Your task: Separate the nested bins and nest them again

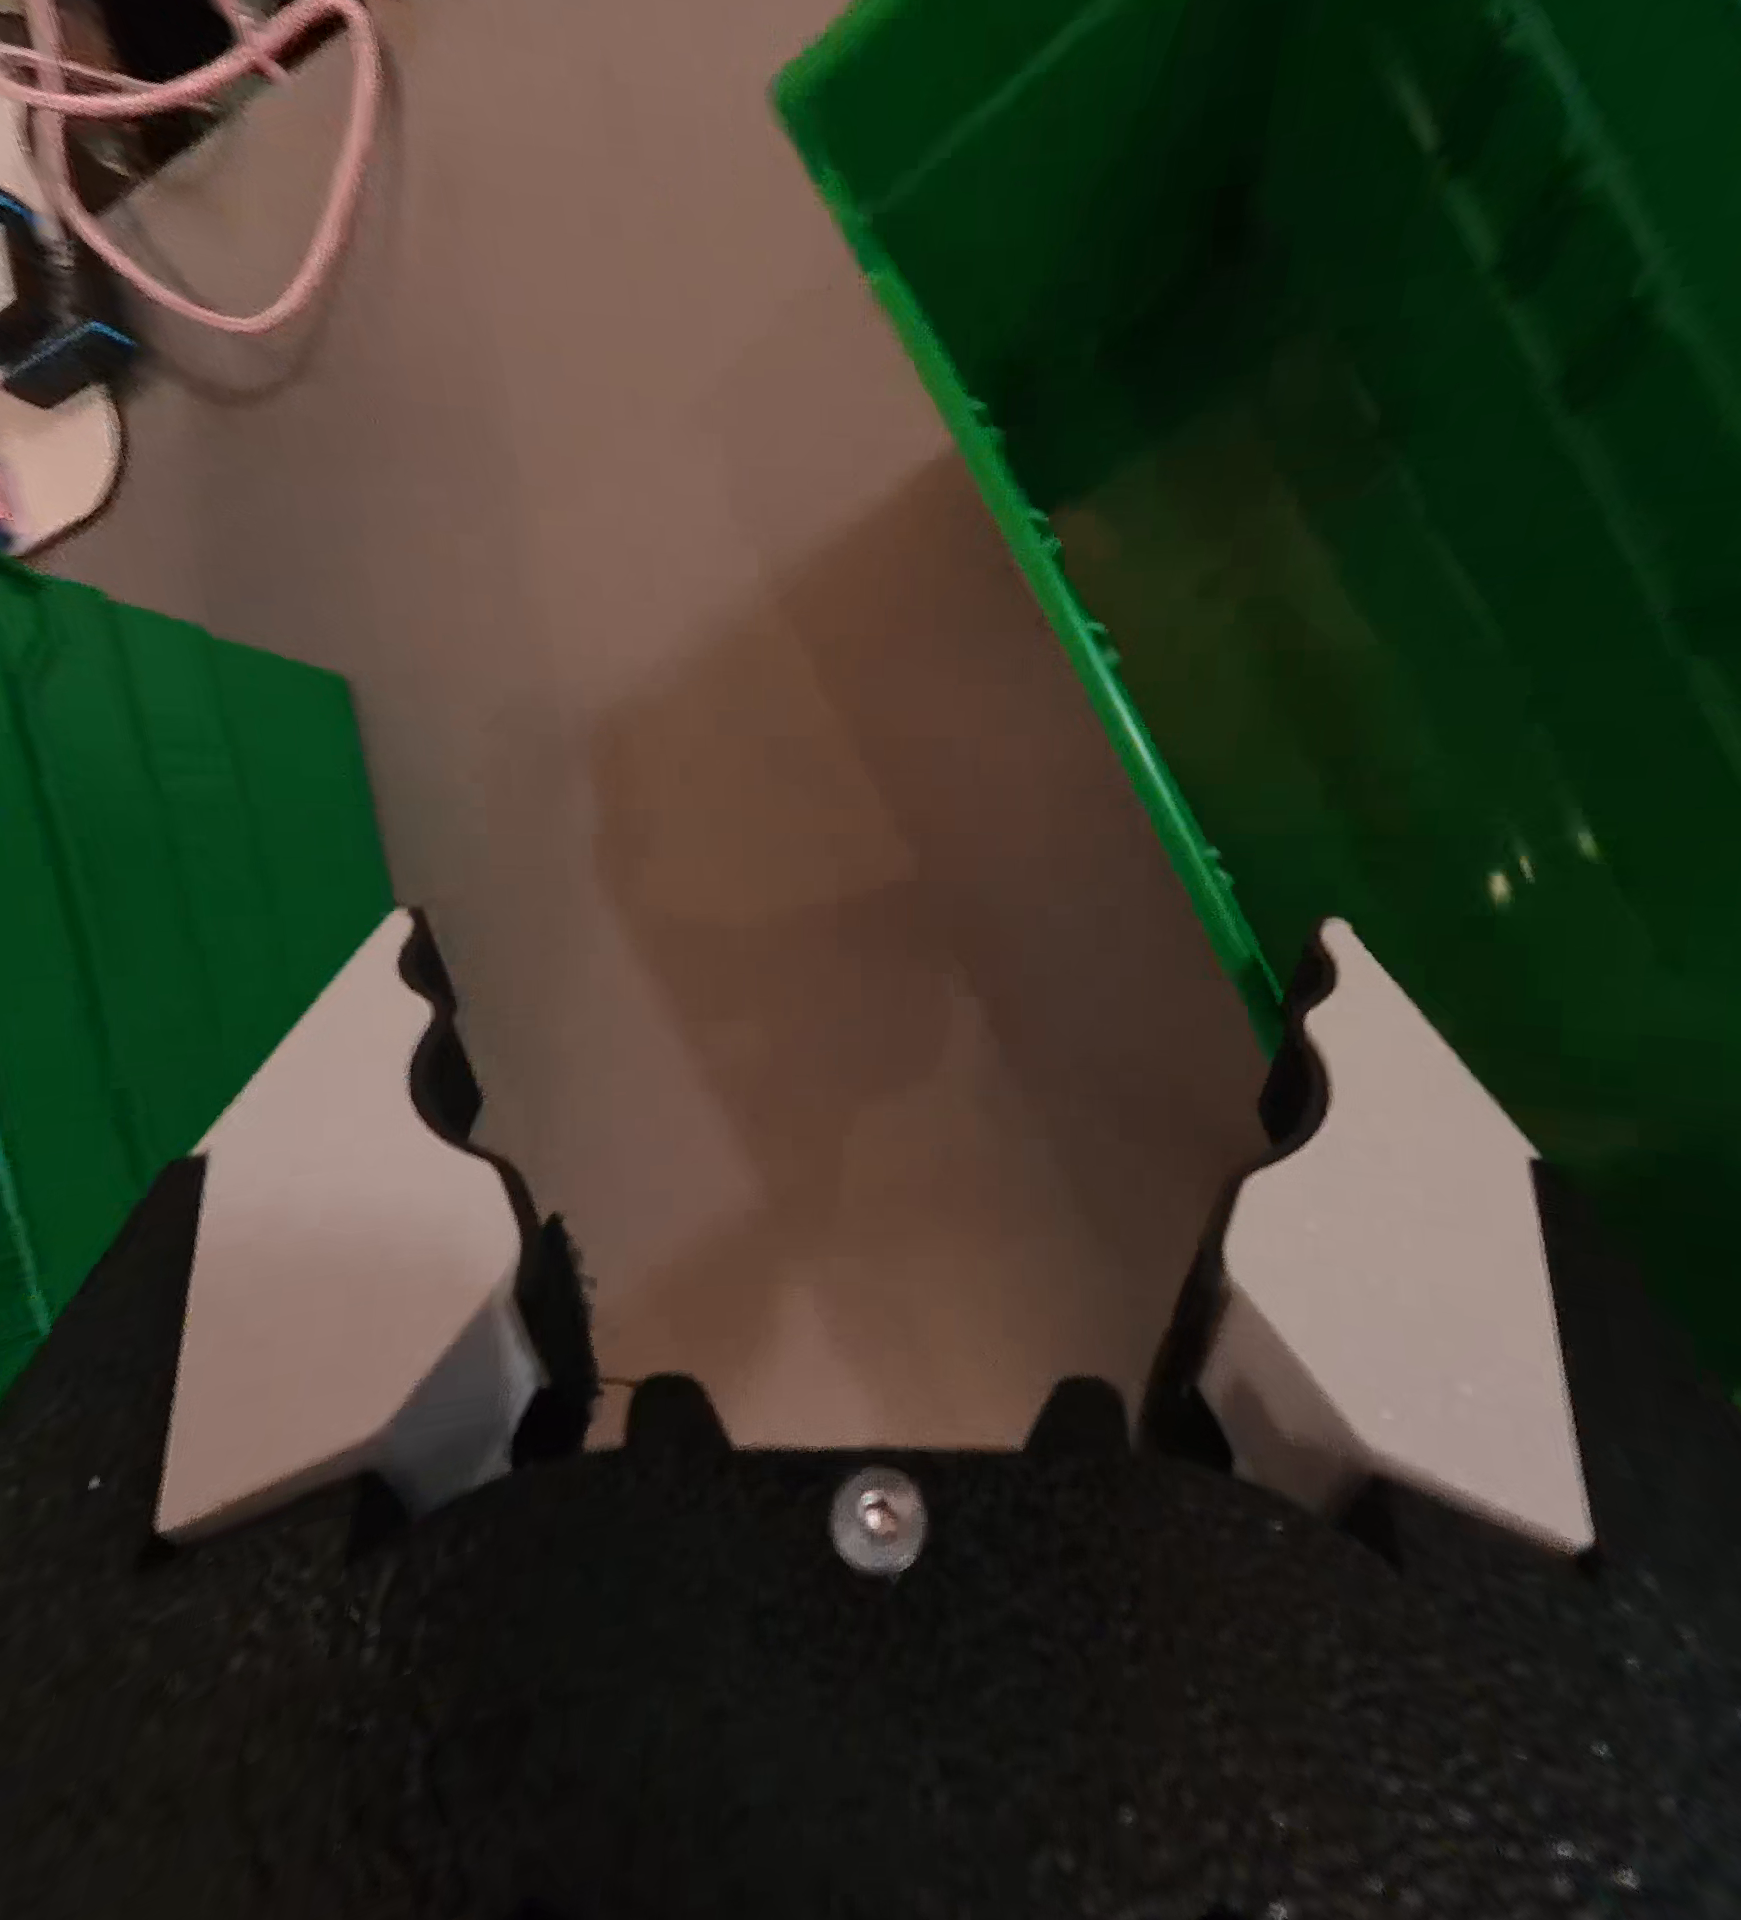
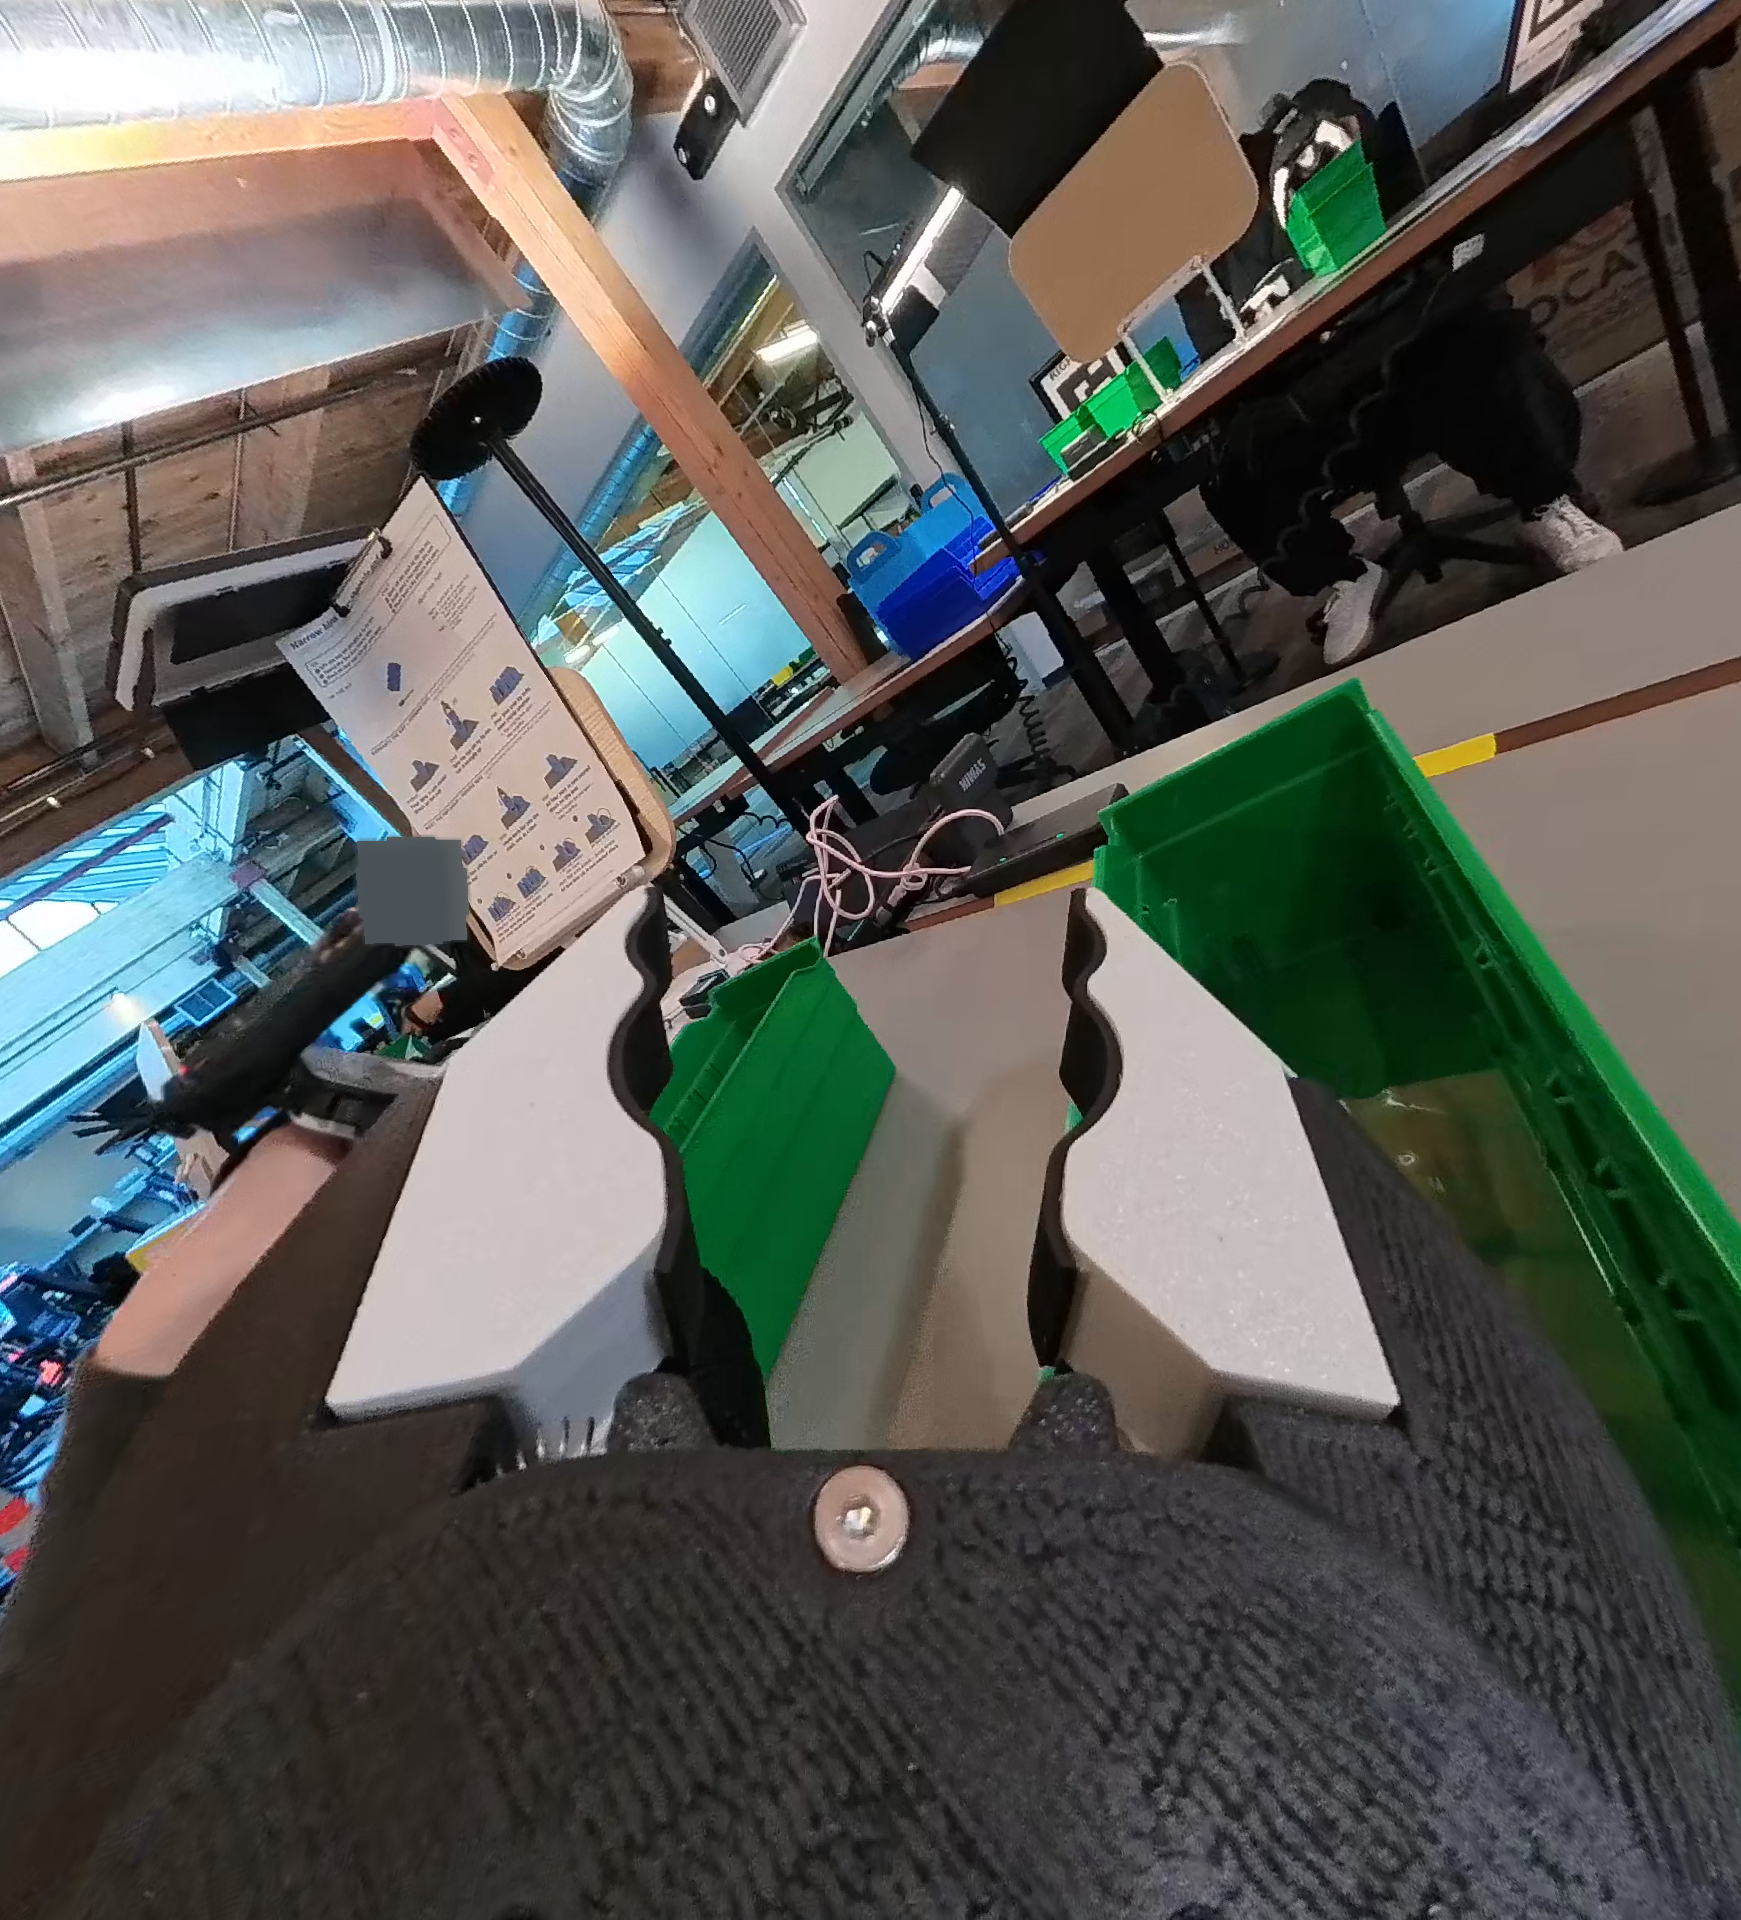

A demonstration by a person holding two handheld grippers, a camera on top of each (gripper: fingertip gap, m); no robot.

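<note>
Two green plastic bins stand apart on the grey table. In the left wrist view one bin (image 1: 1417, 520) fills the right side with its open inside showing, and its rim edge runs down to my right fingertip. The other bin (image 1: 118, 883) shows its ribbed outer wall at the left. My left gripper (image 1: 866, 956) is wide open and empty above the bare table between them. In the right wrist view my right gripper (image 2: 861, 935) is open and empty. The open bin (image 2: 1365, 935) lies along its right finger, and the second bin (image 2: 783, 1091) shows between the fingers, on the left.
A pink cable (image 1: 222, 208) and black adapters (image 1: 24, 301) lie at the table's far left; they also show in the right wrist view (image 2: 876, 852). Yellow tape (image 2: 1458, 750) marks the table edge. An instruction sheet (image 2: 471, 727) hangs on a stand. A seated person (image 2: 1417, 416) is at a far table.
</note>
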